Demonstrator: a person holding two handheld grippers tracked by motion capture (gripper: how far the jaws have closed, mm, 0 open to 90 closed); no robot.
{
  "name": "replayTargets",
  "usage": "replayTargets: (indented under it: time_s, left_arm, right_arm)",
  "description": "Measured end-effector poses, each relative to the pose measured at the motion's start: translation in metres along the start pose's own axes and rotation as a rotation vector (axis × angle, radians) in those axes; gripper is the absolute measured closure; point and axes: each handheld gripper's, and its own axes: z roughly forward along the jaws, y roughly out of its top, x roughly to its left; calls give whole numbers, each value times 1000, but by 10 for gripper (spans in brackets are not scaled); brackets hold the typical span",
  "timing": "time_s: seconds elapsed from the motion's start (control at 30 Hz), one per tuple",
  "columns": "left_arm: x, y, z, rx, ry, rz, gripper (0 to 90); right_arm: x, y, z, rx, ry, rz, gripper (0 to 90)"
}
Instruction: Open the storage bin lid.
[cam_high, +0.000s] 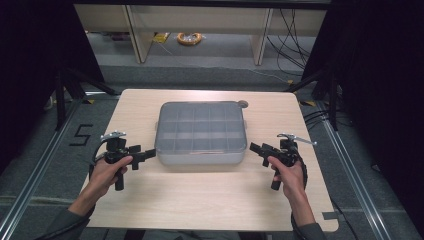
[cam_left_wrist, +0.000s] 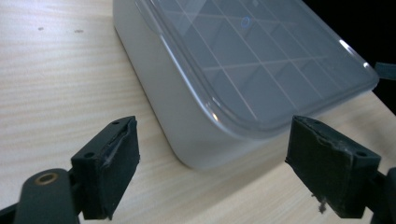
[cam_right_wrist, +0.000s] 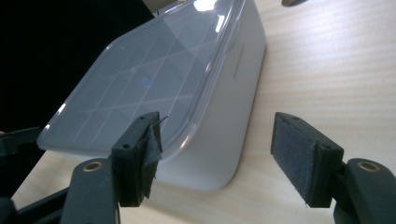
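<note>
The left gripper (cam_high: 145, 155) and right gripper (cam_high: 255, 148) flank the lidded compartment box (cam_high: 201, 132) with jaws spread and empty, each facing a near corner, seemingly to grip it from both sides

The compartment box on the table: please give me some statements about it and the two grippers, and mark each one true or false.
1. The compartment box has its clear lid on. True.
2. The left gripper is clamped on a corner of the box. False: its jaws stand open with the near corner ahead of them, not touching.
3. The right gripper has its jaws open. True.
4. The box stands on the floor beside the wooden table. False: it rests on the tabletop.
5. One gripper is at each side of the box. True.
6. The compartments are full of screws. False: through the lid they look empty.
</note>
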Motion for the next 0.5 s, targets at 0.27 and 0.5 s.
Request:
replayTargets:
  time_s: [0.27, 0.5]
  left_arm:
    - [2, 24, 9, -18, -27, -29, 192]
    - [8, 36, 21, -20, -15, -45, 229]
  right_arm:
    - [-1, 24, 9, -32, -13, -19, 354]
    - [-9, 39, 21, -51, -4, -21, 401]
